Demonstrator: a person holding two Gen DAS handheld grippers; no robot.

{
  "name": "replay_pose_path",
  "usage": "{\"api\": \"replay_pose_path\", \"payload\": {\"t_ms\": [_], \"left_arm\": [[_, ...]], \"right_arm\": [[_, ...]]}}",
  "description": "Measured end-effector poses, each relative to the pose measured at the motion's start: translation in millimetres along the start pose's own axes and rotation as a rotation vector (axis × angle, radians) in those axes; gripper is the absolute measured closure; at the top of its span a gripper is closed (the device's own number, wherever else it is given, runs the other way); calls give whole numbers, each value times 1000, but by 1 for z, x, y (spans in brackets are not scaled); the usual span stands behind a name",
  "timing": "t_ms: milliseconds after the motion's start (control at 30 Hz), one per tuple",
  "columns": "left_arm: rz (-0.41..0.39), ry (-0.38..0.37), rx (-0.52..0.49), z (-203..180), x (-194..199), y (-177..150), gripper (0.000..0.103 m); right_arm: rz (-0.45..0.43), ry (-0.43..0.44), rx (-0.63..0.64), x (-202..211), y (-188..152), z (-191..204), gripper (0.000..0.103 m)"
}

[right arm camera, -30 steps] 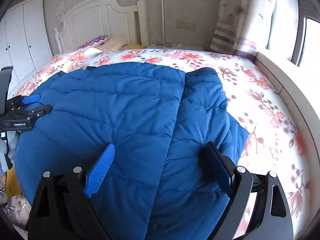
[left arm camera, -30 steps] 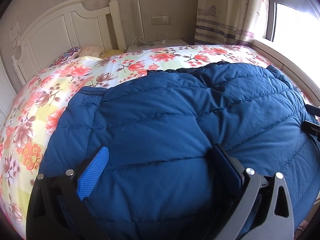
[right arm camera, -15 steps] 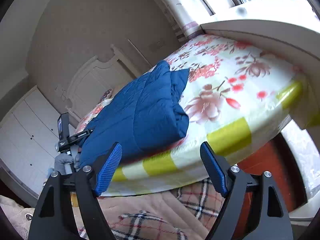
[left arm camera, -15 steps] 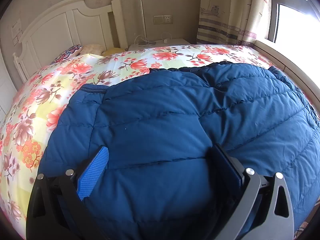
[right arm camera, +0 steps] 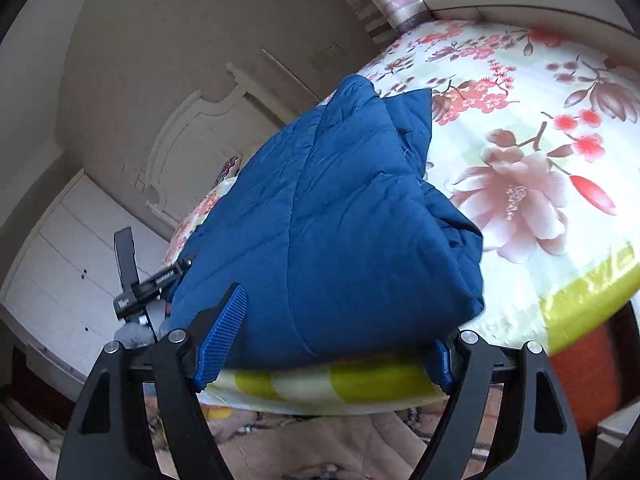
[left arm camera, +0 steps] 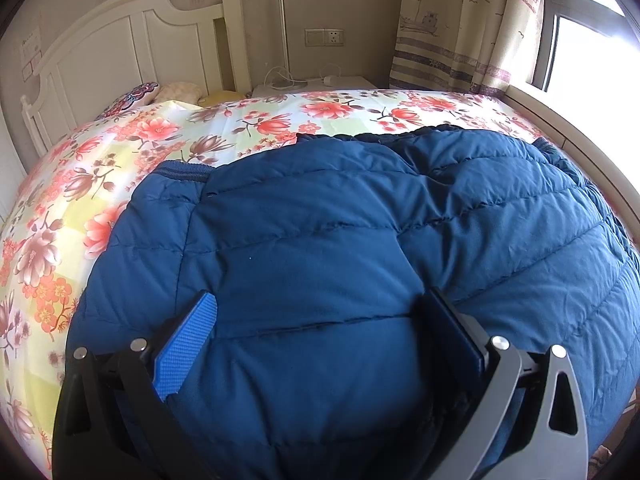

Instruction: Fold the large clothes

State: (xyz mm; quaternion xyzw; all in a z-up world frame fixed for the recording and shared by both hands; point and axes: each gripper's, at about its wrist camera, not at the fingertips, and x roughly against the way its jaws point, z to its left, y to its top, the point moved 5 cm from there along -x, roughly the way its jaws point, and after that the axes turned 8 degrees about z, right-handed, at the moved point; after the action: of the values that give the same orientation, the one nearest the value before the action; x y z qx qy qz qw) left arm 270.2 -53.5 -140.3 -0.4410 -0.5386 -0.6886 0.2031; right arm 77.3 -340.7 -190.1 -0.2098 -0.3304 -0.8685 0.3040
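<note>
A large blue quilted down jacket (left arm camera: pixel 340 248) lies folded on a bed with a flowered sheet (left arm camera: pixel 132 148). My left gripper (left arm camera: pixel 320 320) is open, its fingers low over the near part of the jacket, holding nothing. In the right wrist view the jacket (right arm camera: pixel 340 216) shows from the side, its folded edge hanging near the bed's foot edge. My right gripper (right arm camera: pixel 332 328) is open at that edge, level with the jacket's near hem, tilted. The left gripper (right arm camera: pixel 148 284) shows at the jacket's far side.
A white headboard (left arm camera: pixel 120 48) and pillows (left arm camera: pixel 176 92) are at the bed's far end. A nightstand (left arm camera: pixel 316 84), curtain (left arm camera: pixel 452 28) and window ledge (left arm camera: pixel 580 140) lie to the right. White cabinets (right arm camera: pixel 68 272) stand to the left. A checked blanket (right arm camera: pixel 320 440) lies below the bed's edge.
My right gripper dropped from above the jacket to the bed's foot edge, tilted, then moved in close to the jacket's hem. The left gripper barely moved.
</note>
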Motion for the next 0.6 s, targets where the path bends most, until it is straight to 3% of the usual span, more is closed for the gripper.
{"api": "replay_pose_path", "payload": {"t_ms": [33, 133, 167, 233, 300, 400, 500, 567, 600], "left_arm": [[-1, 1, -1, 0, 0, 0, 2], [-3, -2, 0, 0, 1, 0, 2], [-4, -2, 0, 0, 1, 0, 2], [-7, 7, 6, 0, 2, 0, 2], [-14, 8, 23, 2, 3, 0, 2], [-40, 24, 22, 0, 19, 3, 4], [-122, -41, -17, -22, 58, 3, 2], [-146, -15, -108, -47, 75, -2, 2], [-119, 32, -151, -60, 73, -9, 2]], "right_arm": [[5, -38, -32, -5, 6, 5, 13], [-19, -124, -73, -28, 27, 18, 13], [-41, -113, -104, -36, 32, 16, 13], [-103, -66, -133, -39, 37, 13, 41], [-146, 0, -123, -32, 36, 10, 54], [-186, 35, -89, -16, 31, 11, 65], [-208, 80, -84, -2, 31, 14, 69], [-229, 99, -65, 5, 32, 20, 70], [-241, 103, -51, 10, 32, 25, 70]]}}
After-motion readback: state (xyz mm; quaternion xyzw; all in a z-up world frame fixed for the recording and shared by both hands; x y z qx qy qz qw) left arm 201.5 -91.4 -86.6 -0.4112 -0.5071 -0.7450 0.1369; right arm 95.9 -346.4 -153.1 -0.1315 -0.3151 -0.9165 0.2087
